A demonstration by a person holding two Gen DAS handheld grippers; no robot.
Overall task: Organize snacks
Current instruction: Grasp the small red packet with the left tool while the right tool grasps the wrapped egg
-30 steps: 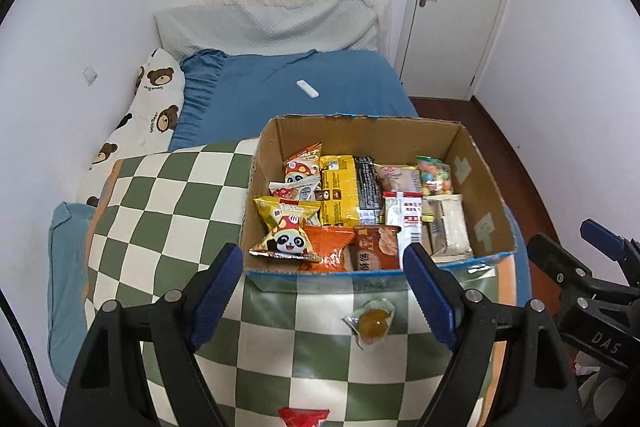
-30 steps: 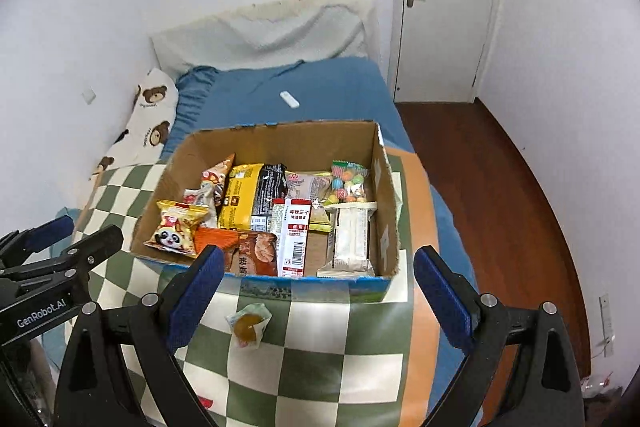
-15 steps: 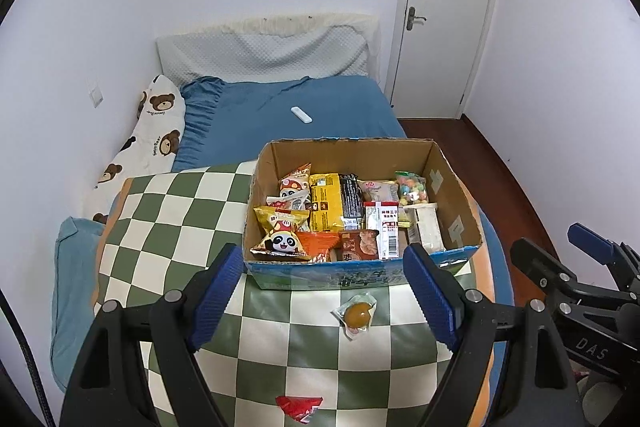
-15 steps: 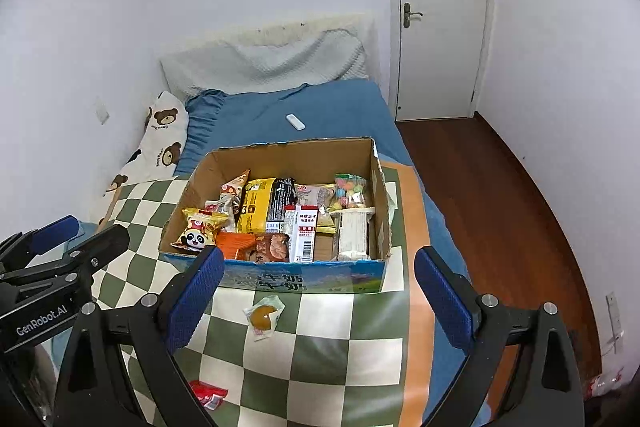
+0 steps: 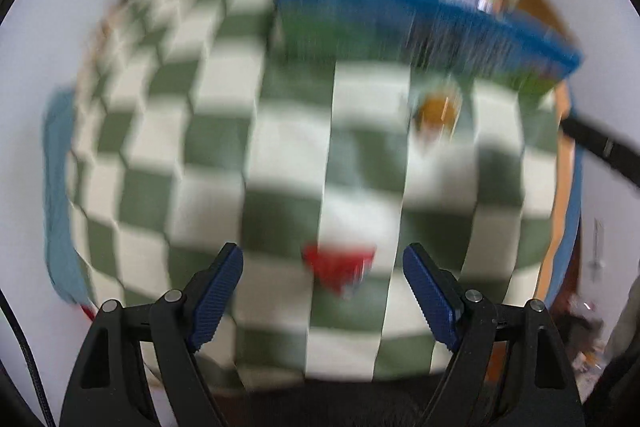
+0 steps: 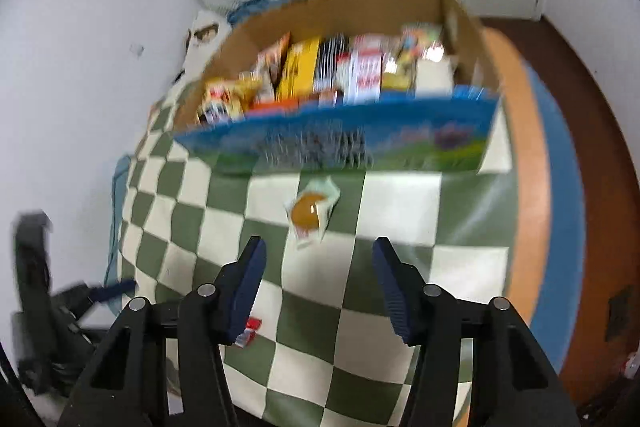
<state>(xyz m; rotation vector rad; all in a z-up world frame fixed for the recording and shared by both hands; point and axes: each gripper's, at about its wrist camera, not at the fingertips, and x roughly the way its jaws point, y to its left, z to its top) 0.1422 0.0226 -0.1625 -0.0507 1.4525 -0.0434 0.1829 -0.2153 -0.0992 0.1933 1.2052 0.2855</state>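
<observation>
Both views are smeared by motion blur, the left wrist view far more. A cardboard box (image 6: 344,75) packed with snack packets stands on a green-and-white checkered blanket (image 6: 400,211); only the right wrist view is sharp enough to show the upright packets inside it and its blue printed front wall.

The right gripper (image 6: 319,263) has its jaws spread wide, holding nothing. Just beyond its fingertips, in front of the box's front wall, lies a clear-wrapped orange-brown snack (image 6: 310,213) on the blanket. In the left wrist view the same snack (image 5: 436,113) is only an orange blur near the box (image 5: 420,7).

The left gripper (image 5: 323,267) is also wide open and empty. A red packet (image 5: 340,265) lies on the blanket (image 5: 200,187) between its fingertips, well in front of the box. The right wrist view shows only a sliver of that red packet (image 6: 248,331) behind its own left finger.
</observation>
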